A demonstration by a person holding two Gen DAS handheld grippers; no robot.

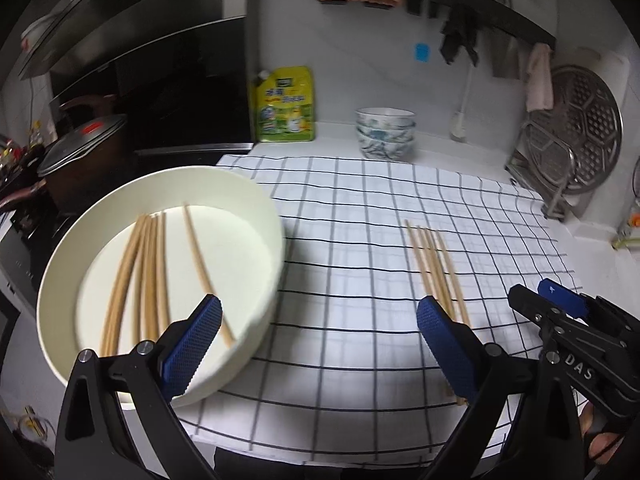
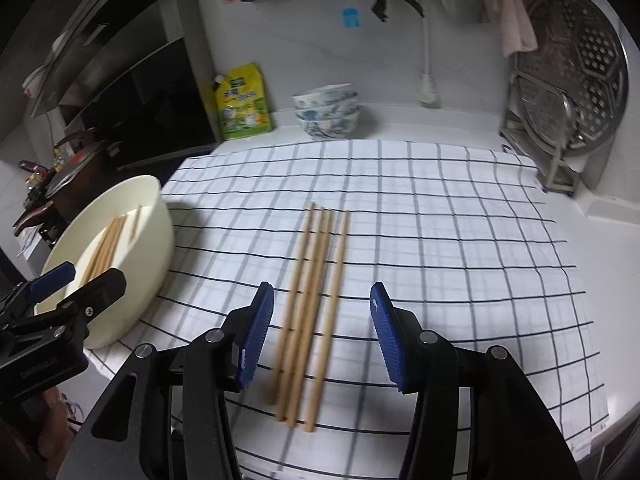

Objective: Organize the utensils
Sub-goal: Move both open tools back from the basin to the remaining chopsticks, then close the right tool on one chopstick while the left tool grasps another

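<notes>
A cream round basin (image 1: 256,200) sits at the left of the checked cloth and holds several wooden chopsticks (image 1: 148,272). It also shows in the right wrist view (image 2: 156,224). Several more chopsticks (image 2: 316,300) lie side by side on the cloth; they also show in the left wrist view (image 1: 436,268). My left gripper (image 1: 320,340) is open and empty, with its left finger in front of the basin's near rim. My right gripper (image 2: 322,336) is open and empty, its fingers either side of the near ends of the cloth chopsticks, above them.
The black-and-white checked cloth (image 2: 440,240) covers the counter. Stacked patterned bowls (image 2: 326,110) and a yellow refill pouch (image 2: 242,102) stand at the back. A metal rack with a steamer plate (image 2: 576,80) stands at the right. A pot (image 1: 80,148) sits on the stove, left.
</notes>
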